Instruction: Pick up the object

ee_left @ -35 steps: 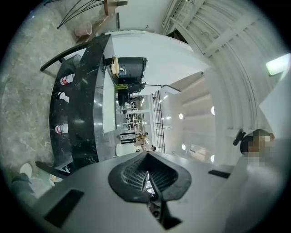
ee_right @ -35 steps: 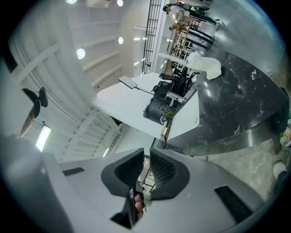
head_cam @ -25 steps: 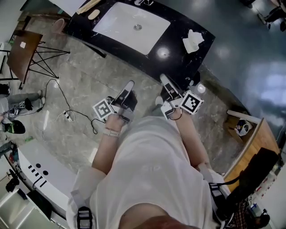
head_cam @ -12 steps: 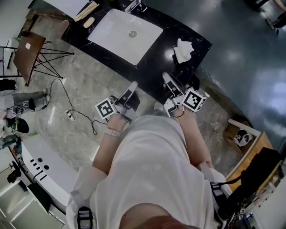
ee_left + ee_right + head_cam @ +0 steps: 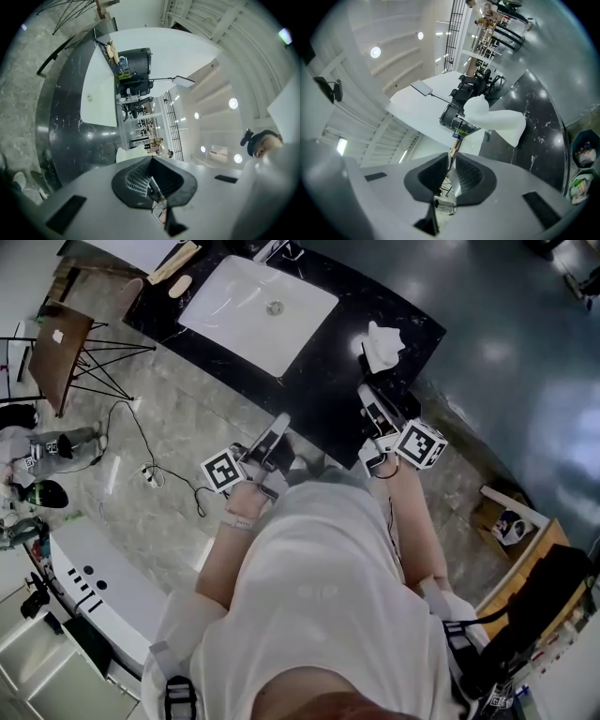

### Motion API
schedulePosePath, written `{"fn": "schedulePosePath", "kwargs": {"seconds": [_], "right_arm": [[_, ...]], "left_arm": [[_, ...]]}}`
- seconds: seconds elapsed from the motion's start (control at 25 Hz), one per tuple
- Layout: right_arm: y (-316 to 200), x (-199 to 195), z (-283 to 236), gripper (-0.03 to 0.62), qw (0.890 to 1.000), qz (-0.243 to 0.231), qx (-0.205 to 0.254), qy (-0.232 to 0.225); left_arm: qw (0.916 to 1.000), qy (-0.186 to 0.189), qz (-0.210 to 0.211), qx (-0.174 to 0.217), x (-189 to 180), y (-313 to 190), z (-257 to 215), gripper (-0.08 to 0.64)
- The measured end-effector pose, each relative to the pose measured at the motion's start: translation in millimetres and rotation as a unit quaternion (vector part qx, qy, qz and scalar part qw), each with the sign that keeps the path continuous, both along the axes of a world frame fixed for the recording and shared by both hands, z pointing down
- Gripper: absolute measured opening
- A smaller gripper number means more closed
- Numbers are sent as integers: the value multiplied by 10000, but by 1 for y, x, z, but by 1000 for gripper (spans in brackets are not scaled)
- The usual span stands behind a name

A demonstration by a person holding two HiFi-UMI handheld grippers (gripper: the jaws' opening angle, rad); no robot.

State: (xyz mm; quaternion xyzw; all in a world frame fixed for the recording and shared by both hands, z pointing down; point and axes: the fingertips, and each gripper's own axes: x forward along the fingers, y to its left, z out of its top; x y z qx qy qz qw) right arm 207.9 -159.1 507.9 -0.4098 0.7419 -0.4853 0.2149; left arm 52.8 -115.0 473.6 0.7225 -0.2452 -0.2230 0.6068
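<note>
A crumpled white cloth (image 5: 380, 343) lies on the black marble counter (image 5: 323, 381), to the right of the sink. In the right gripper view the cloth (image 5: 497, 119) sits ahead of the jaws and a little to the right, on the dark top. My right gripper (image 5: 367, 396) hovers over the counter's near edge just short of the cloth, its jaws shut (image 5: 452, 158) with nothing between them. My left gripper (image 5: 279, 422) is at the counter's front edge left of it, also shut (image 5: 151, 164) and empty.
A white rectangular sink (image 5: 258, 301) is set into the counter, and wooden items (image 5: 178, 259) lie at its far left end. On the marble floor, a folding stand (image 5: 61, 343) and cables (image 5: 150, 479) are at the left. A box (image 5: 506, 512) stands at the right.
Both grippers have moved forward toward the counter. The right one has gone from the floor side to over the counter's edge, closer to the cloth. Both jaws stayed shut.
</note>
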Motion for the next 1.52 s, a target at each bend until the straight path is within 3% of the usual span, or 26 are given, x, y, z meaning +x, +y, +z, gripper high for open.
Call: {"fn": "schedulePosePath", "kwargs": {"seconds": [0.24, 0.36, 0.6, 0.84, 0.96, 1.12, 1.52], "right_arm": [[-9, 10, 2, 54, 9992, 223, 10, 329], [-13, 15, 7, 55, 9952, 219, 58, 952], [-22, 40, 24, 57, 9688, 418, 97, 2441], [-29, 50, 37, 74, 9481, 503, -51, 3139], [-32, 54, 46, 124, 9268, 470, -116, 3724], [-39, 59, 55, 190, 8848, 405, -148, 4641], [-69, 63, 71, 210, 7952, 335, 18, 6055]], "left_arm": [[10000, 23, -66, -38, -16, -2, 1, 6], [10000, 23, -45, -62, -20, -8, 2, 6], [10000, 9, 40, -46, -23, -15, 5, 6], [9999, 21, -25, -133, -38, -20, 11, 6], [9999, 20, -68, -141, -46, -23, 12, 6], [9998, 7, -123, -159, -55, -25, 12, 6], [9986, -68, -467, -257, -91, -22, 18, 6]]}}
